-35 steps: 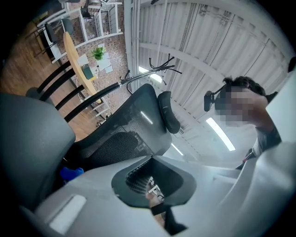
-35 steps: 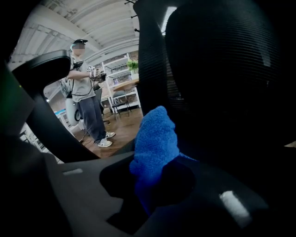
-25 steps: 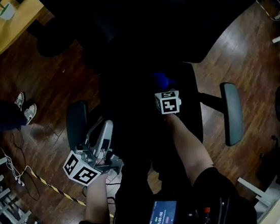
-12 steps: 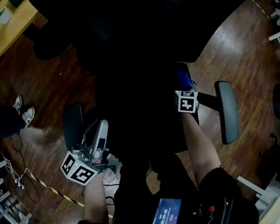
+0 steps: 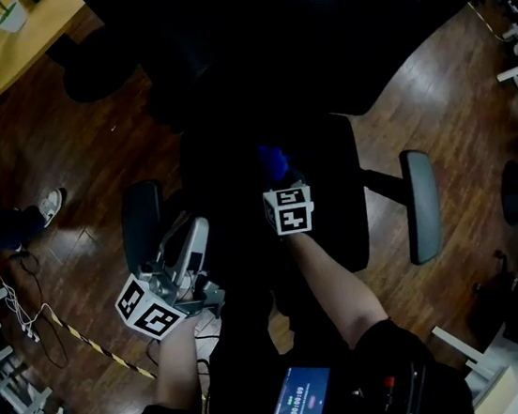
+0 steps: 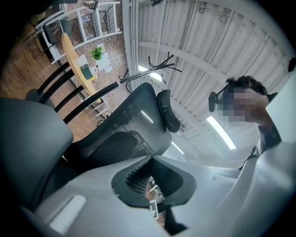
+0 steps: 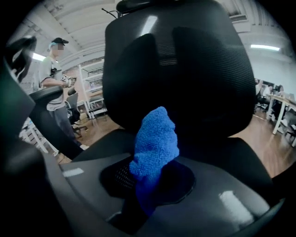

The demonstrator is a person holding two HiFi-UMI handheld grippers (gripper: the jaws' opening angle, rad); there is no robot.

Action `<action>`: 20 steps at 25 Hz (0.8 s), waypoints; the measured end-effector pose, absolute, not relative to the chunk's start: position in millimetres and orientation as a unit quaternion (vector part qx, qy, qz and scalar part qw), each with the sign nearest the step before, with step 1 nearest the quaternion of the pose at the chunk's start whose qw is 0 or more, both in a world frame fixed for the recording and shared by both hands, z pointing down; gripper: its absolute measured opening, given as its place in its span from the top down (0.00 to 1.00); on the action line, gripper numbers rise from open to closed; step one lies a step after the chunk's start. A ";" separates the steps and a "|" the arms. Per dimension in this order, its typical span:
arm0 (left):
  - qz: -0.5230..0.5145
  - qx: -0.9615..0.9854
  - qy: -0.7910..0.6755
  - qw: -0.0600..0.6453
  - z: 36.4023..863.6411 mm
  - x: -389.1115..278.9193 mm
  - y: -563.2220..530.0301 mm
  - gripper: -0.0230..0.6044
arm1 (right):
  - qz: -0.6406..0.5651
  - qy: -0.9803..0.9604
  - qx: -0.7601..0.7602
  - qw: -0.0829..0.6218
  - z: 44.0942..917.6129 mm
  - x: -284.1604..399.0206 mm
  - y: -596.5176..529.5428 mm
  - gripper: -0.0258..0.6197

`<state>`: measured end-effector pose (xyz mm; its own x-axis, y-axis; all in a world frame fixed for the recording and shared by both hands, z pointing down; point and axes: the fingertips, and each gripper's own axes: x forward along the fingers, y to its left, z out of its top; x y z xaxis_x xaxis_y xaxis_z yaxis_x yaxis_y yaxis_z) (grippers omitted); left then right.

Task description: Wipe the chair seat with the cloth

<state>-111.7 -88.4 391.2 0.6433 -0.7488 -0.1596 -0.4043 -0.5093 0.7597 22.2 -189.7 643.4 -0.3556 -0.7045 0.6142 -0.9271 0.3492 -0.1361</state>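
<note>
Right gripper (image 7: 147, 194) is clamped on the blue cloth (image 7: 155, 141). We have it over the middle of the chair seat (image 5: 337, 191); contact isn't clear from here. We'd press the wad flat and run overlapping strokes front to back, edge to edge. Left gripper (image 5: 191, 243) is closed on nothing, beside the left armrest (image 5: 143, 228). Armrests and backrest (image 7: 185, 69) bound the sweep. Bystander (image 7: 52, 78) stands well clear.
</note>
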 end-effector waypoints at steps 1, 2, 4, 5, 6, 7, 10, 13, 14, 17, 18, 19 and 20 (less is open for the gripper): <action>-0.244 0.835 -0.344 0.354 388.8 -111.9 -88.1 0.98 | 0.242 -0.799 0.500 0.229 642.5 -6.0 -184.9 0.83; -0.245 0.835 -0.344 0.353 386.3 -112.9 -87.6 0.98 | 0.246 -0.810 0.482 0.226 642.3 -33.7 -179.0 0.83; -0.246 0.836 -0.344 0.351 382.7 -114.4 -85.4 0.98 | 0.255 -0.828 0.447 0.222 644.1 -83.1 -164.6 0.83; -0.245 0.836 -0.345 0.350 381.8 -114.6 -83.9 0.98 | 0.259 -0.835 0.431 0.224 646.3 -103.4 -157.2 0.83; -0.244 0.836 -0.345 0.351 381.4 -114.7 -82.2 0.98 | 0.262 -0.840 0.417 0.227 649.8 -120.5 -150.2 0.83; -0.244 0.835 -0.346 0.352 381.5 -114.7 -80.5 0.98 | 0.265 -0.844 0.404 0.233 654.7 -134.2 -143.8 0.83; -0.242 0.833 -0.350 0.354 384.0 -115.2 -76.6 0.98 | 0.270 -0.849 0.385 0.242 668.0 -151.9 -133.4 0.83; -0.240 0.832 -0.352 0.354 388.1 -116.7 -76.5 0.98 | 0.276 -0.850 0.384 0.232 669.0 -148.7 -136.5 0.83; -0.239 0.832 -0.354 0.354 389.8 -117.6 -77.1 0.98 | 0.275 -0.850 0.386 0.231 669.4 -146.0 -137.7 0.83; -0.237 0.830 -0.359 0.356 395.0 -118.6 -79.4 0.98 | 0.272 -0.842 0.404 0.233 674.9 -125.0 -141.5 0.83; -0.236 0.830 -0.360 0.356 396.2 -118.6 -79.9 0.98 | 0.273 -0.836 0.413 0.235 677.6 -113.4 -143.3 0.83; -0.233 0.830 -0.360 0.356 397.1 -118.6 -80.2 0.98 | 0.274 -0.830 0.423 0.238 680.4 -99.7 -144.9 0.83; -0.231 0.831 -0.361 0.355 397.6 -119.1 -80.1 0.98 | 0.275 -0.823 0.434 0.243 683.1 -83.9 -146.2 0.83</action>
<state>-119.1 -80.1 397.6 0.6322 -0.7642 -0.1273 -0.4358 -0.4867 0.7571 -83.9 -146.2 683.1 -0.5053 -0.5812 0.6378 -0.8478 0.4721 -0.2415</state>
